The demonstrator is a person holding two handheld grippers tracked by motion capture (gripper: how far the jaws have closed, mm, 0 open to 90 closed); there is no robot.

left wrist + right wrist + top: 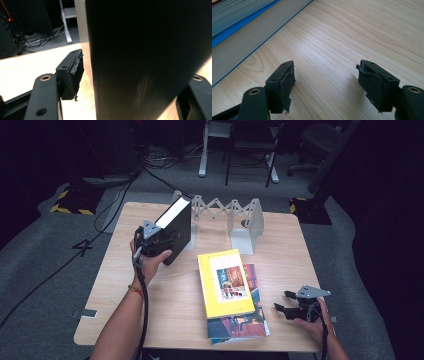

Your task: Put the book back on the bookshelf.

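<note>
Standing the thick black hardcover book [176, 227] upright at the back-left of the pale wooden table [165, 305], against the white accordion book rack [235, 217], called for a slow release: the left gripper [159, 241] straddled it, pad [75, 72] just clear of the cover. The right gripper [291, 305] rested spread and empty beside the yellow book [222, 282].

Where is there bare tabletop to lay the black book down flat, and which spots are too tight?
Free: the near-left table corner, between the left forearm and the yellow book; also the right strip between the rack and the right gripper. Crowded: the far middle, where the black book at the left gripper stands against the rack, and the stacked books.
</note>
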